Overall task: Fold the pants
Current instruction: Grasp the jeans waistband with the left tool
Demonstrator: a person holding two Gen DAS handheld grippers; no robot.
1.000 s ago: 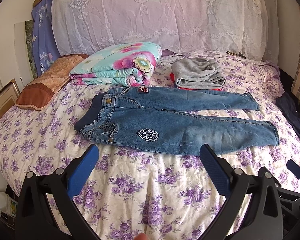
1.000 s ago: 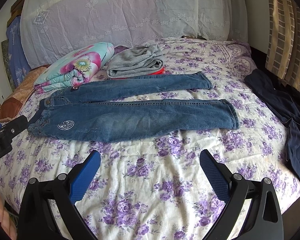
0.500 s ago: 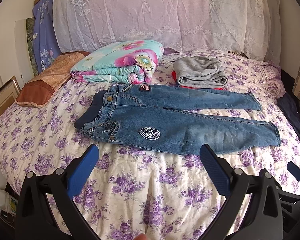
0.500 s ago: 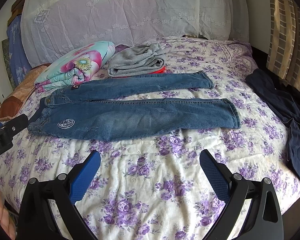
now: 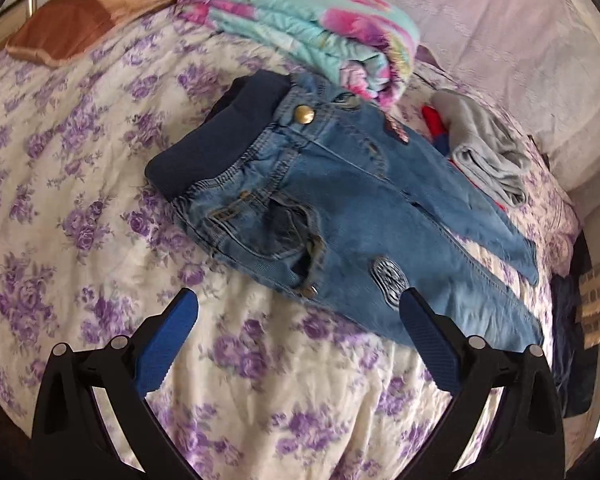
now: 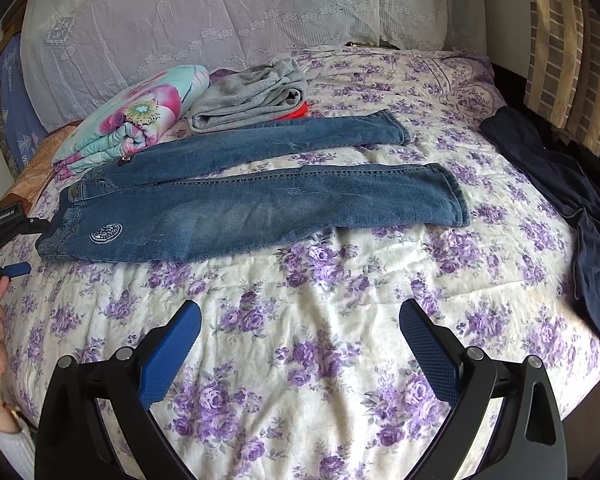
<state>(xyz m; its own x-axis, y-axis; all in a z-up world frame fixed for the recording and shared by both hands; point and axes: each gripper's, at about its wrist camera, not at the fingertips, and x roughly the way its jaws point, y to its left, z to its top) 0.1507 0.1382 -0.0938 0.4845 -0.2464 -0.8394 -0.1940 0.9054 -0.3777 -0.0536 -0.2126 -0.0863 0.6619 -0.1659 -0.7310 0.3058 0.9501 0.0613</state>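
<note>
Blue jeans lie flat on the floral bedspread, waistband to the left, both legs stretched right and slightly apart. In the left wrist view the jeans are close, with the dark waistband and a round patch visible. My left gripper is open and empty, just short of the jeans' near hip edge. It also shows at the left edge of the right wrist view. My right gripper is open and empty over bare bedspread, well in front of the legs.
A folded floral quilt and a folded grey garment lie behind the jeans. A dark navy garment lies at the bed's right edge. A brown pillow is at the far left. A lace-covered headboard stands behind.
My left gripper has moved forward and down toward the jeans' waist and tilted, so the jeans now fill its view. My right gripper has moved slightly closer to the bed.
</note>
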